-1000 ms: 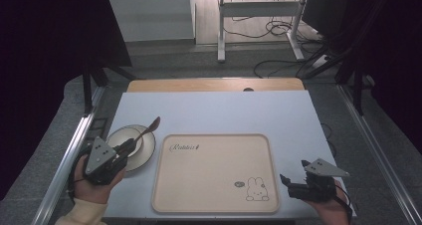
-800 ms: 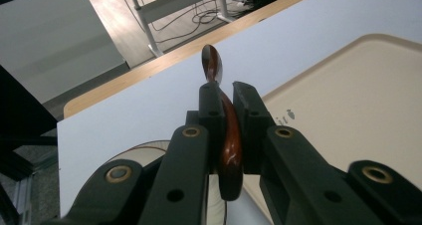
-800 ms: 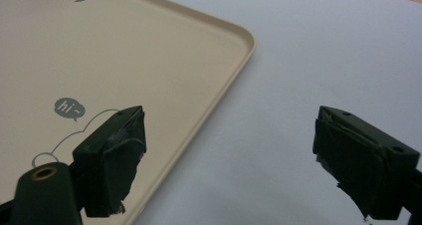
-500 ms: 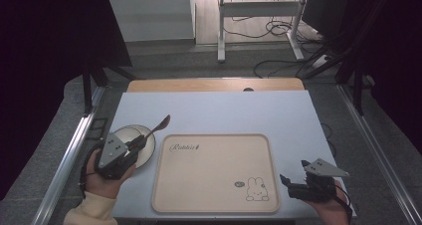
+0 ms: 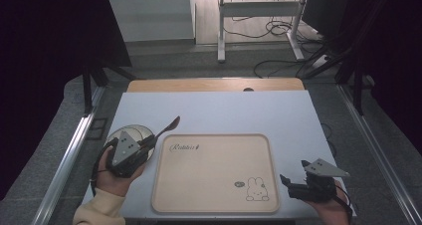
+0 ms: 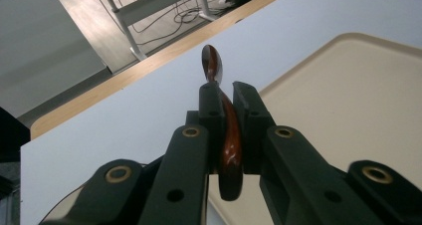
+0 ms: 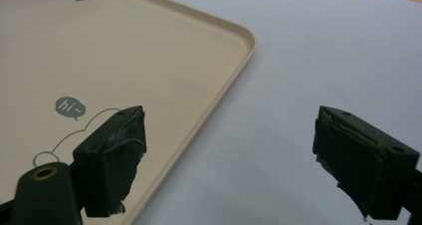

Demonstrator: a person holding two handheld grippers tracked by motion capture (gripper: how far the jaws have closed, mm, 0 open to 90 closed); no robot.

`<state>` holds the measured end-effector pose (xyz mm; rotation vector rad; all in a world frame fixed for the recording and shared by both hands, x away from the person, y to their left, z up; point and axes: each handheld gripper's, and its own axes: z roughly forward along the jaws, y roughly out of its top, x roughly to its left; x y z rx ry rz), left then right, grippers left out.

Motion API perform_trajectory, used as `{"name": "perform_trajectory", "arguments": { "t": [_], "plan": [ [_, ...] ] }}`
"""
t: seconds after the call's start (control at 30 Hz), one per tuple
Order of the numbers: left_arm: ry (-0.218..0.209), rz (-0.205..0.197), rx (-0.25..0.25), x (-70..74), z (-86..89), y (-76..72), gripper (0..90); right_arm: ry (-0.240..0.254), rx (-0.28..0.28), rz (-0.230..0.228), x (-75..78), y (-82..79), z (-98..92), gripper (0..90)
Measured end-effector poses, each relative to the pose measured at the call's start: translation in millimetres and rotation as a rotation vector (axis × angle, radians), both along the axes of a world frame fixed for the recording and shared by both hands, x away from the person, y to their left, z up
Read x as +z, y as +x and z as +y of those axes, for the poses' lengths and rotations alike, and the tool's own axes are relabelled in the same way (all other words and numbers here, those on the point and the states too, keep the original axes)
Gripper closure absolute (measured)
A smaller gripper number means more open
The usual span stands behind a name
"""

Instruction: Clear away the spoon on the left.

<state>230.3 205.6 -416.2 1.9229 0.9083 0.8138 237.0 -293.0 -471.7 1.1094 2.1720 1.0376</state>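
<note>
My left gripper is shut on a dark reddish-brown spoon, above a small white plate at the table's left. In the left gripper view the spoon stands edge-on between the black jaws, its bowl pointing away toward the table's far edge; my left gripper clamps its handle. A beige tray with a rabbit drawing lies in the middle. My right gripper rests at the tray's front right corner; my right gripper stands wide open over the tray's rim with nothing between the jaws.
The white tabletop stretches beyond the tray to a wooden strip at the far edge. Metal rails run along both sides. Cables and a white stand's legs lie on the floor behind the table.
My left hand has carried the spoon to the right, from over the plate toward the tray's left edge. The right gripper has stayed put.
</note>
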Motion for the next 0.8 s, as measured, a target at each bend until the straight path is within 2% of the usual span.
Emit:
{"name": "perform_trajectory", "arguments": {
  "t": [0.47,0.8],
  "plan": [
    [0.025,0.034,-0.050,-9.2,-21.5,7.4,84.7,0.000,0.002,0.000,-0.3,0.0,0.5,13.5],
    [0.038,0.055,-0.067,-17.1,-28.8,9.8,84.7,0.000,0.003,0.001,-0.4,-0.2,0.6,13.6]
  ]
}}
